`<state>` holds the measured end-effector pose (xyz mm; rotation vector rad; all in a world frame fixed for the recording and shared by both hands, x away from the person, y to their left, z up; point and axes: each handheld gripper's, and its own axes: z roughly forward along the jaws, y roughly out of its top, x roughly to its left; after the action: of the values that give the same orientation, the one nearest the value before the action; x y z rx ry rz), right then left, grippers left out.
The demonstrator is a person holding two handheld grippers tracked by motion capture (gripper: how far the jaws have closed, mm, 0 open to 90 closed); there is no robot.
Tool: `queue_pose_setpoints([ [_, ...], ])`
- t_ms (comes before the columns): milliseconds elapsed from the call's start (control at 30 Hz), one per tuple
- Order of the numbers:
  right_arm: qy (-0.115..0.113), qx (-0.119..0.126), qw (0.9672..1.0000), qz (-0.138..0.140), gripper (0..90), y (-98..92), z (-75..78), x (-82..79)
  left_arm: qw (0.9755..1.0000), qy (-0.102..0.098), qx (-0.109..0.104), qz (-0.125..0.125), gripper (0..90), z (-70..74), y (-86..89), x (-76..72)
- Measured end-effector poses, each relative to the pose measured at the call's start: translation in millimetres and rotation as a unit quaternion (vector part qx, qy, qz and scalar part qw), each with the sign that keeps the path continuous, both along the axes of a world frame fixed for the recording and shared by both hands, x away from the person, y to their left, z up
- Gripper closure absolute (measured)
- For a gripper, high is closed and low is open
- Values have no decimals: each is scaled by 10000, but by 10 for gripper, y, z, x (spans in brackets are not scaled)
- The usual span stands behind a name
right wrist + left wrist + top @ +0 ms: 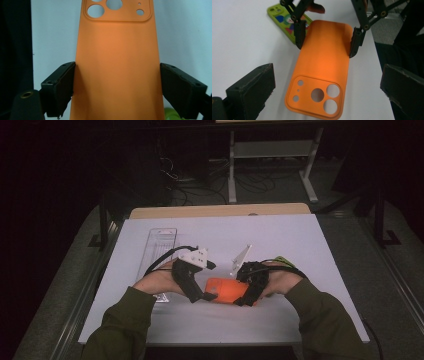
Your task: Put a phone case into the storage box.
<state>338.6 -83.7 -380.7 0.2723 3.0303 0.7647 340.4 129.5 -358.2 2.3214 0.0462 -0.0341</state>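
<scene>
An orange phone case (227,290) with camera cut-outs lies back up, low at the white table (280,235), between my two hands. My right gripper (117,85) is shut on it, one pad pressing each long edge near its plain end; the same grip appears in the left gripper view (327,45). My left gripper (328,85) stands open around the camera end, with clear gaps between its pads and the case. In the high view the left gripper (207,296) and right gripper (245,300) meet at the case from opposite sides.
A green phone case (284,20) with a cartoon print lies on the table just beyond the right hand (282,261). A clear plastic tray (162,245) sits at the left, behind my left hand. The table's near edge (225,341) is close.
</scene>
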Motion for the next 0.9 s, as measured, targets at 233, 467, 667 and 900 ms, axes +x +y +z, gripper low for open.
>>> queue_pose_setpoints([
  [233, -95, 76, 9997, 210, 154, 44, 63, -66, 9996, 11, 261, -138, 0, -88, -97, -30],
  [467, -209, 119, 9991, 357, 155, 95, 126, -129, 9986, 40, 459, -240, 0, -173, -171, -52],
  [667, -247, 183, 9986, 425, 154, 97, 133, -133, 9978, 43, 618, -253, 0, -226, -209, -75],
  [900, -264, 256, 9984, 425, 154, 77, 157, -132, 9958, -40, 846, -352, 72, -250, -231, -72],
])
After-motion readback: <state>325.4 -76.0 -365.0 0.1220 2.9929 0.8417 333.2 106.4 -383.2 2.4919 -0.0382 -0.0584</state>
